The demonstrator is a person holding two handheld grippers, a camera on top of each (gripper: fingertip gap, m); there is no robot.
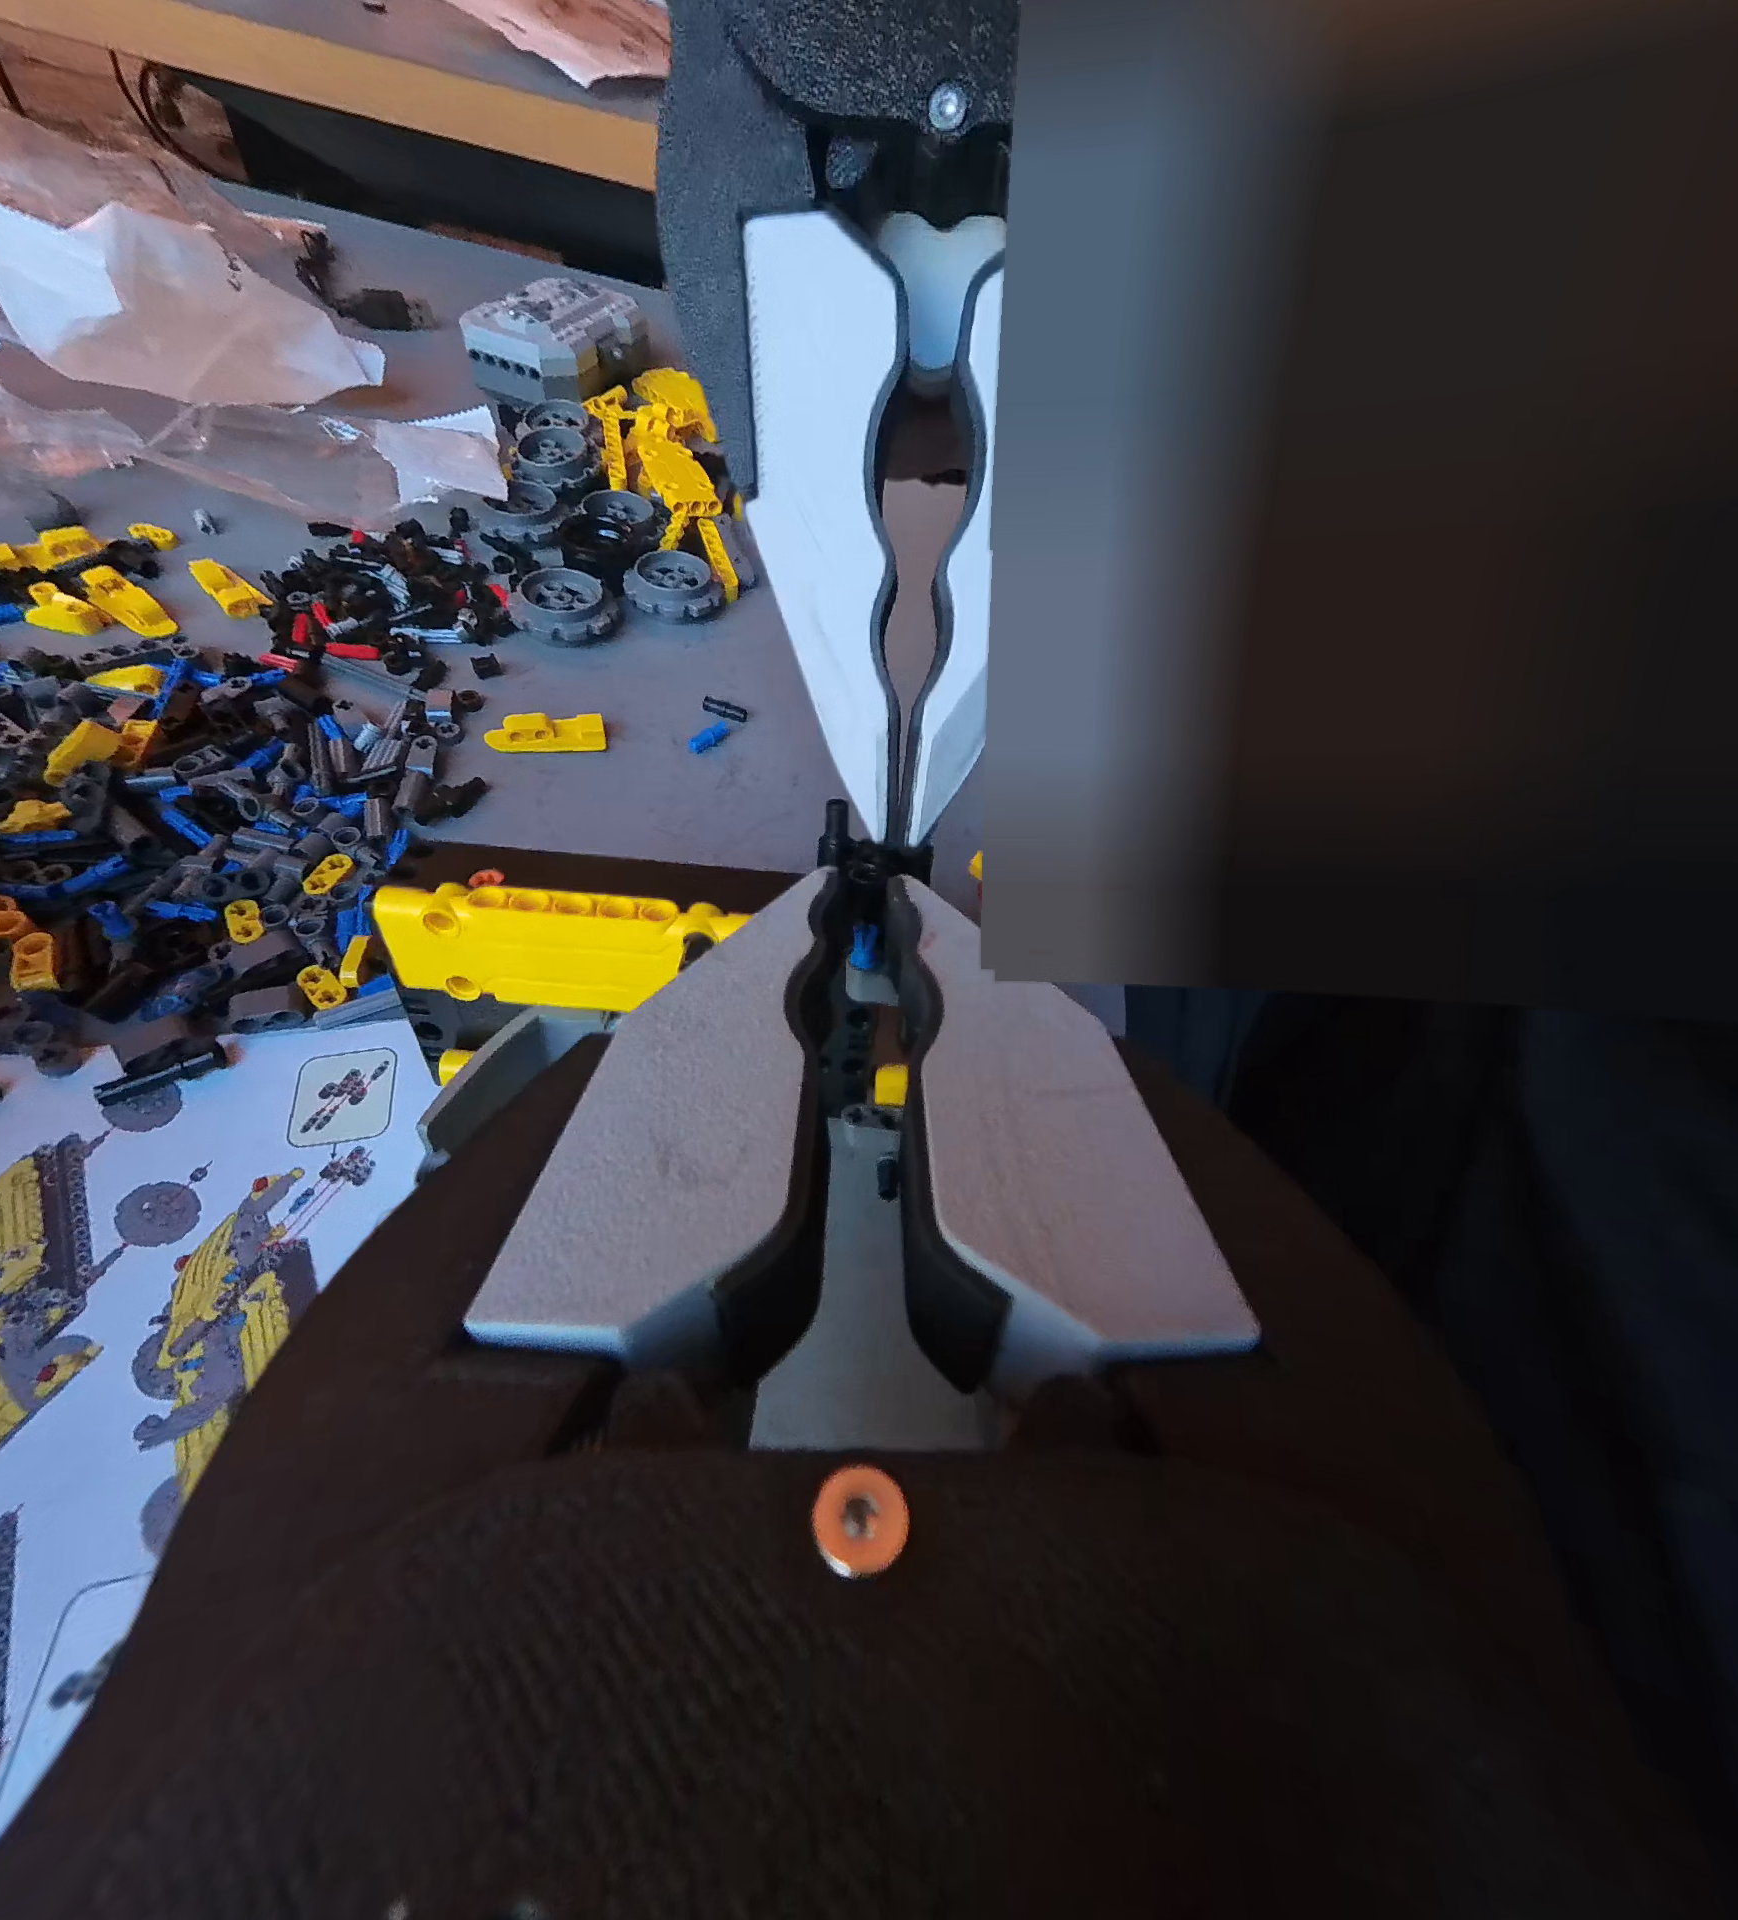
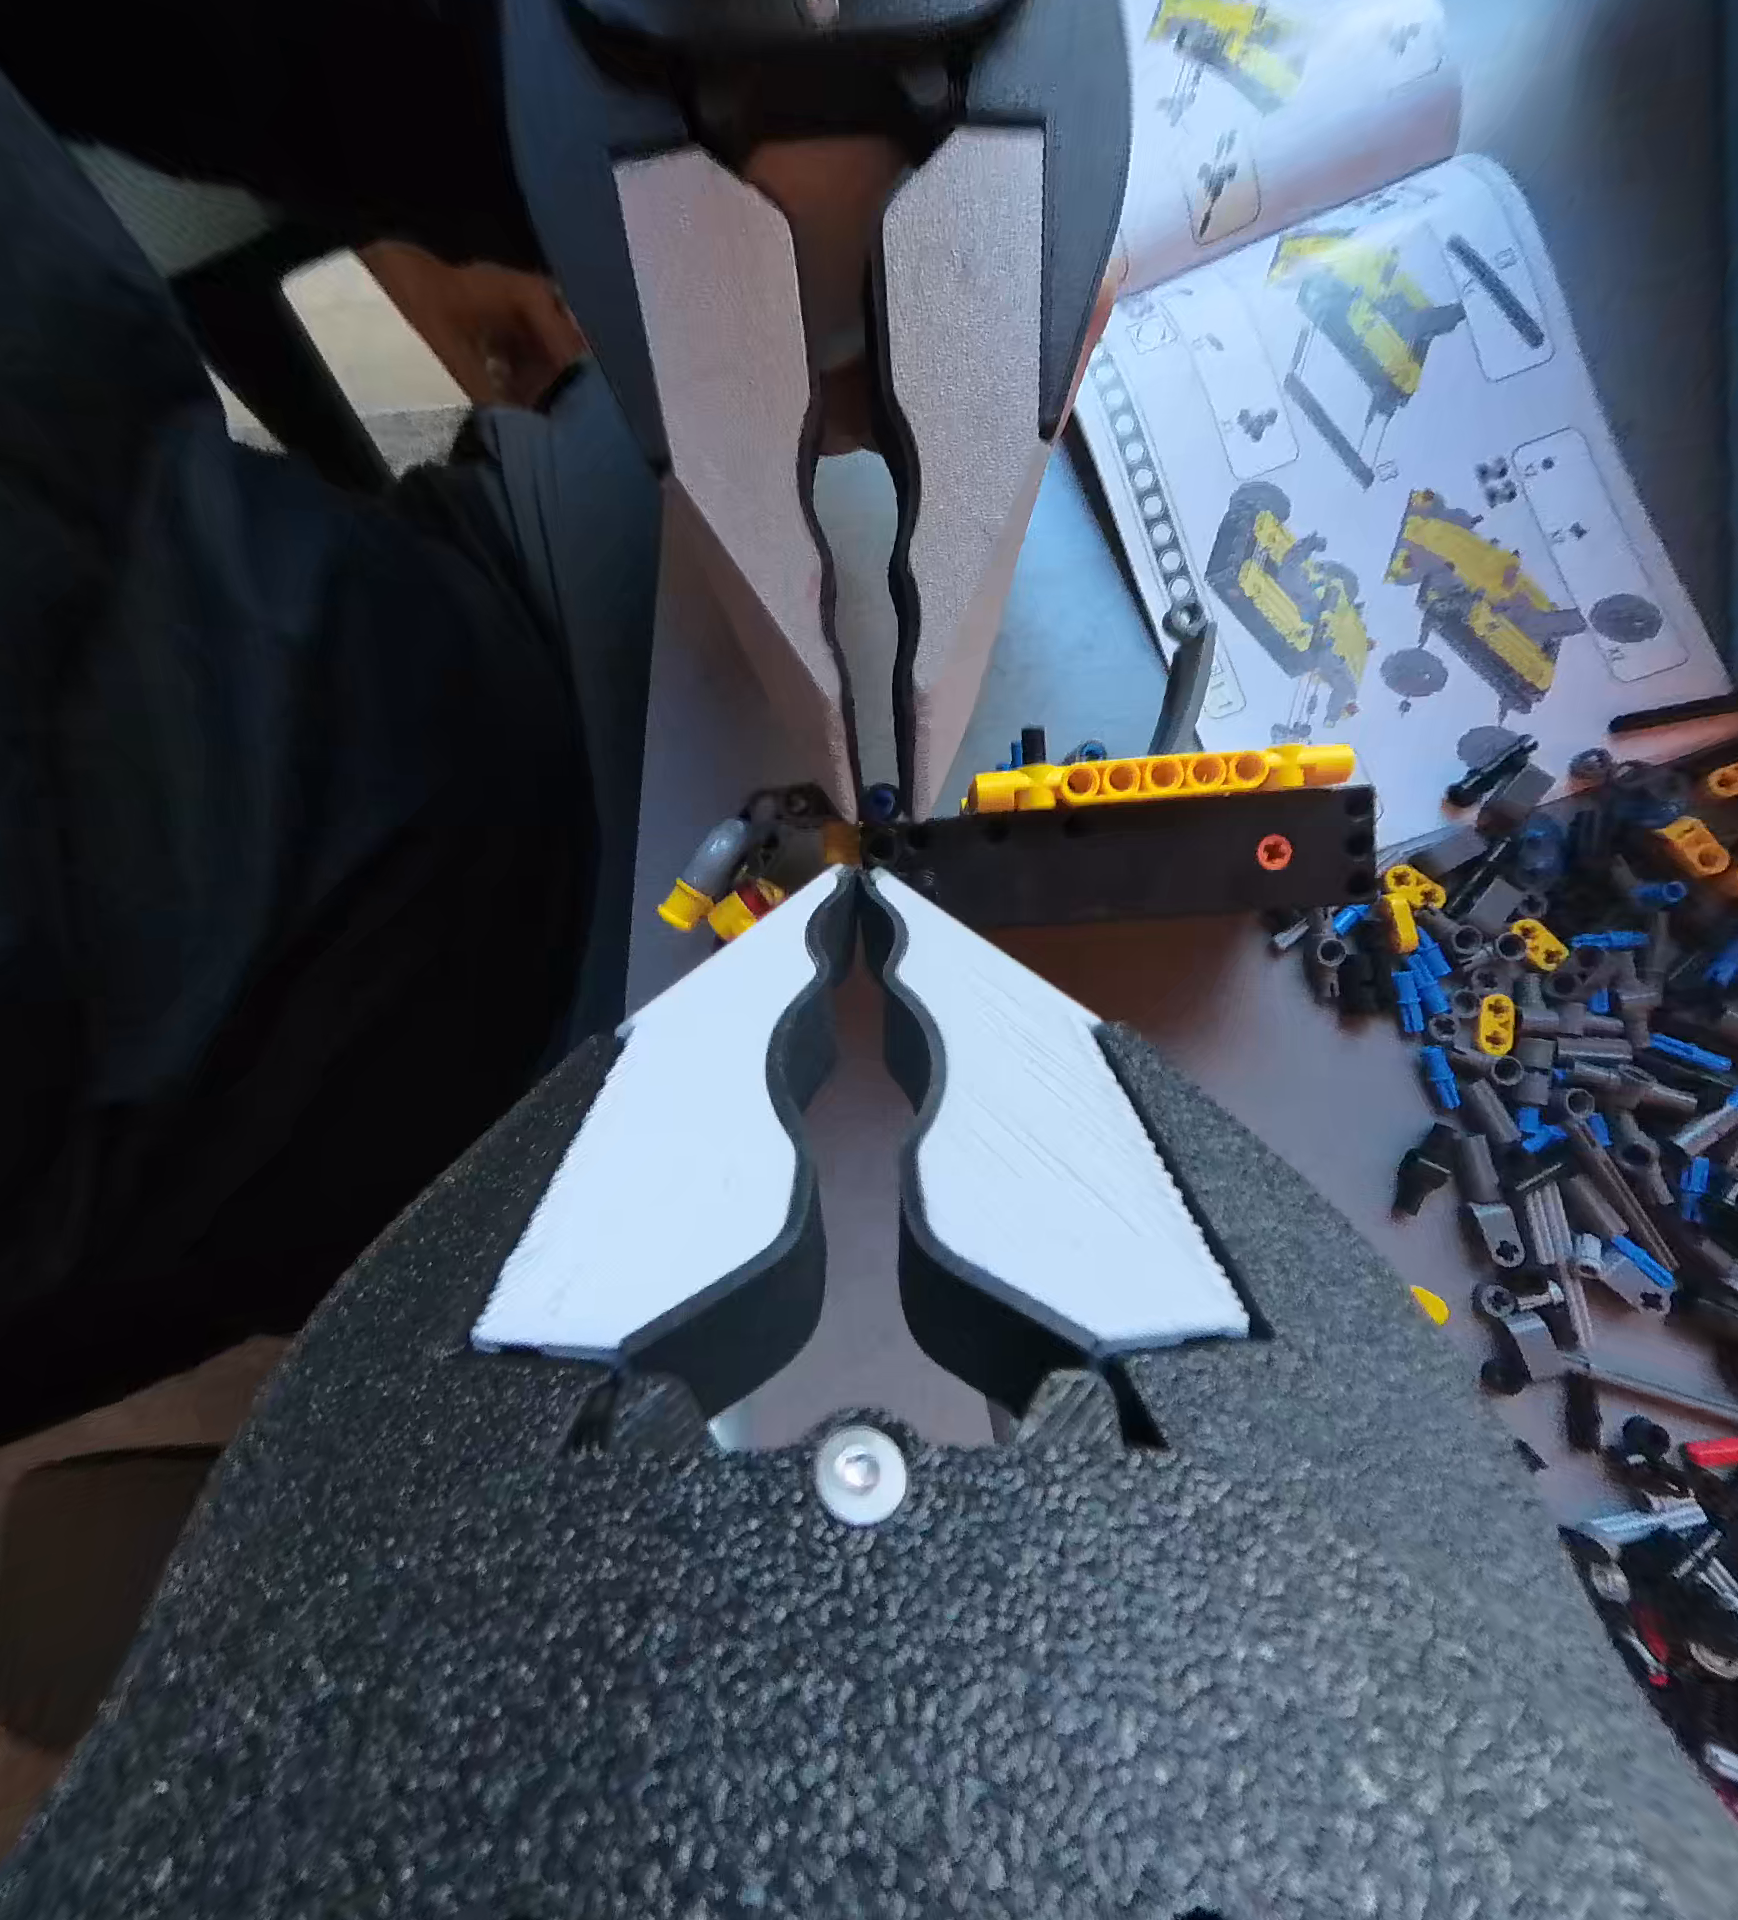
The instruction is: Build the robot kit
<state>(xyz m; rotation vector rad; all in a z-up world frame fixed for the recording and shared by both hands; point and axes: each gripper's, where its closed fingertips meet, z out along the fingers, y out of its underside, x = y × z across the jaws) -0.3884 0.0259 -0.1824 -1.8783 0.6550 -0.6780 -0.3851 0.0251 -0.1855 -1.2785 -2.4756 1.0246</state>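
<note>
Grey table w/ loose parts pile; left gripper & right gripper both pinched tight on brick assembly.

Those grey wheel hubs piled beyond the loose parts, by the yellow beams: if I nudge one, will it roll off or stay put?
The grey wheel hubs lie flat on their faces, so a nudge probably slides rather than rolls them. Tipped on edge, their round rims would likely roll across the smooth grey table. They look like rigid, light plastic, and the neighbouring yellow beams may block them.
</note>
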